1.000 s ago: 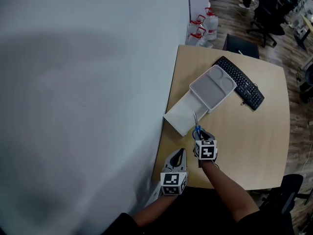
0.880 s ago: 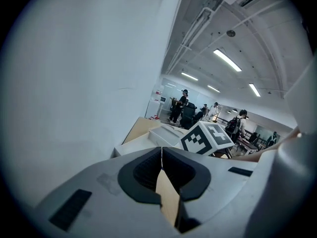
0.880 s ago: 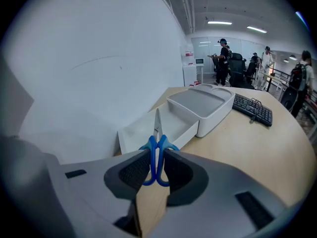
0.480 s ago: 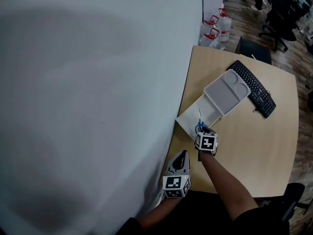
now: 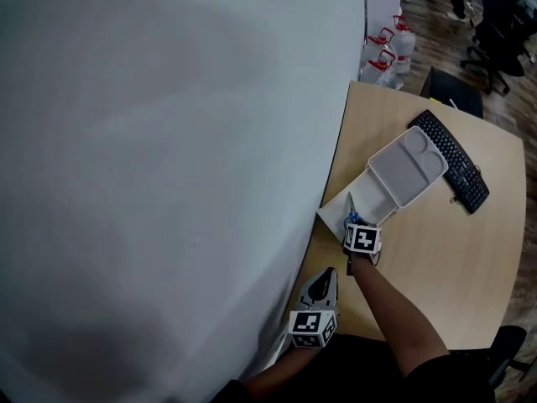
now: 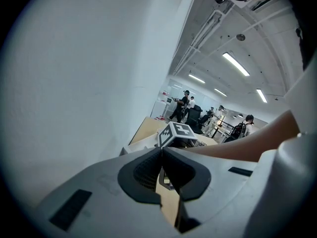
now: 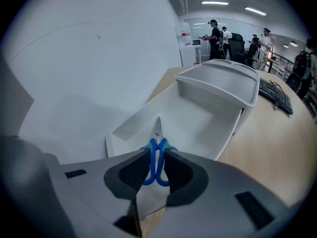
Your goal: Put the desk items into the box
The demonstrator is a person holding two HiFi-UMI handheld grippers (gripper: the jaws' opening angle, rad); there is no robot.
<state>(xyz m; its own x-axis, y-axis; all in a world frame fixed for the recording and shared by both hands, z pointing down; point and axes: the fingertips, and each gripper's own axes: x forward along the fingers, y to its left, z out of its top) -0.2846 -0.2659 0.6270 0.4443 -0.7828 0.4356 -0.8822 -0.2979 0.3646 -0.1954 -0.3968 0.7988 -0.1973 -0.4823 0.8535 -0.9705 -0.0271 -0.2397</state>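
Note:
My right gripper (image 5: 353, 223) is shut on blue-handled scissors (image 5: 351, 209), blades pointing forward over the near end of the open white box (image 5: 374, 196). In the right gripper view the blue handles (image 7: 156, 155) sit pinched between the dark pads (image 7: 132, 171), and the steel tip hangs above the box's bare white floor (image 7: 198, 118). The box's grey lid (image 5: 409, 168) lies tipped back at the far end. My left gripper (image 5: 329, 276) hovers near the desk's near left edge, jaws shut and holding nothing; in its view (image 6: 162, 153) the right gripper's marker cube (image 6: 177, 132) stands just ahead.
A black keyboard (image 5: 451, 159) lies right of the lid on the wooden desk (image 5: 453, 259). A large pale wall (image 5: 168, 166) runs along the desk's left side. Water jugs (image 5: 390, 44) stand on the floor beyond the desk, with office chairs farther back.
The head view has swung left and back. My right gripper has edged forward with the scissors over the box's near end. The left gripper stays behind it, still shut.

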